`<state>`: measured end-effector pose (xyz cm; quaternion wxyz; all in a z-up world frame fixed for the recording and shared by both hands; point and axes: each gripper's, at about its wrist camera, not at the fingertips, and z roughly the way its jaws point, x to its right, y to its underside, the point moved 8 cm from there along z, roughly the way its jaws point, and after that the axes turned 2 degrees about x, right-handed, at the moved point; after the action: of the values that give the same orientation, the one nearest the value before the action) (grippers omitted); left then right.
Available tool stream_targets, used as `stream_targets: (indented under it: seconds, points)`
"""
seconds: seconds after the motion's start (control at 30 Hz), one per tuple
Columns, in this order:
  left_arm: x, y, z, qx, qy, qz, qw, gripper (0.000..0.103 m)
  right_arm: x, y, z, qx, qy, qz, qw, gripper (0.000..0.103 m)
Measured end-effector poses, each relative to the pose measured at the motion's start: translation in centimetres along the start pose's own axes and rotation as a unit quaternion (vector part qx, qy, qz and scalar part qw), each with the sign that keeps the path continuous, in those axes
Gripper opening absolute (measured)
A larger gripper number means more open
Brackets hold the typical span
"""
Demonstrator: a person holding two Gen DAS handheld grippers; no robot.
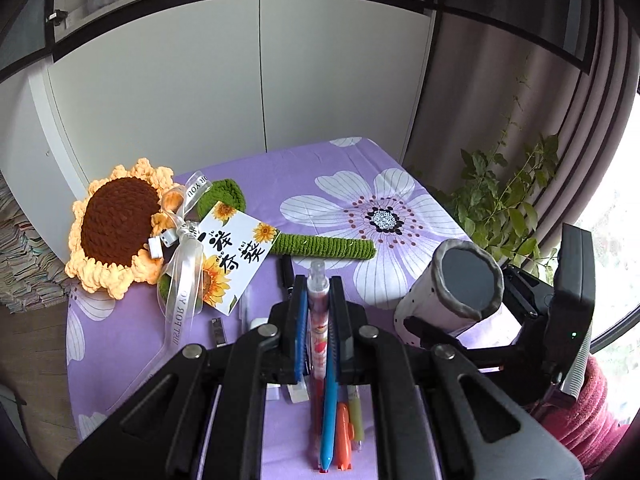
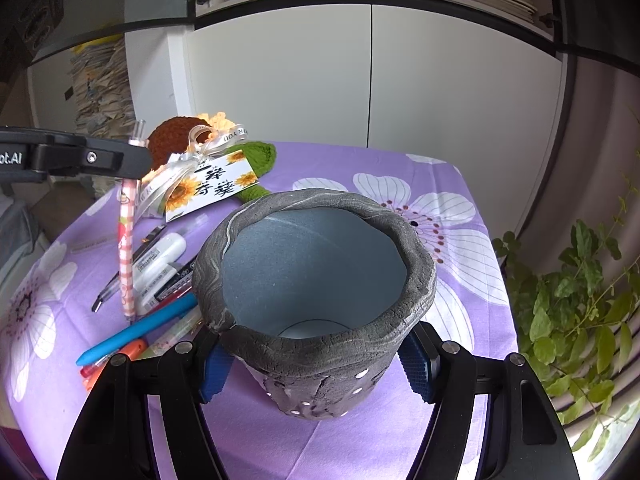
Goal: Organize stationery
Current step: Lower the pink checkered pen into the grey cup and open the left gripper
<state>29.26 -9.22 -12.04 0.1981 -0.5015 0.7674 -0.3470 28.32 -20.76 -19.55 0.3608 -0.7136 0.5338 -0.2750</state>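
Both pairs of fingers are clamped: the left gripper on a pink patterned pen above the table's left side, the right gripper on the grey pen holder mid-table. Tip the pen upright over the holder's mouth before letting go.

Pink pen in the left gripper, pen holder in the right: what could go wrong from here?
1. The pink pen is pinched near its top by the left gripper; its long free end may swing and catch the pen holder's wavy rim.
2. The right gripper holds the soft holder tilted; a knock may shift it.
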Motion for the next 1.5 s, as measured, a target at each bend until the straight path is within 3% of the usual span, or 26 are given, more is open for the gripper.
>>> stream_targets:
  seconds: [0.23,0.53,0.77,1.13,1.5]
  points:
    - [2.0,-2.6,-4.0,0.052,0.017,0.012,0.9984,0.008,-0.1,0.0,0.0,-0.001,-0.003,-0.005,1.0,0.071]
    - [6.8,-6.1,-7.3,0.114,0.079,0.039,0.9896,0.008,-0.7,0.0,0.1,-0.001,-0.003,-0.017,1.0,0.071]
    - [8.8,-5.3,-4.1,0.077,0.092,0.051,0.9915,0.008,-0.9,0.0,0.0,-0.003,-0.002,-0.021,1.0,0.071]
    - [8.2,-1.7,0.0,0.01,0.088,0.043,0.9951,0.008,-1.0,0.1,0.2,-0.011,-0.005,-0.02,1.0,0.071]
    - [7.5,-1.0,0.3,-0.002,0.098,0.027,0.9948,0.01,-1.1,0.4,0.6,-0.022,-0.009,-0.022,0.999,0.071]
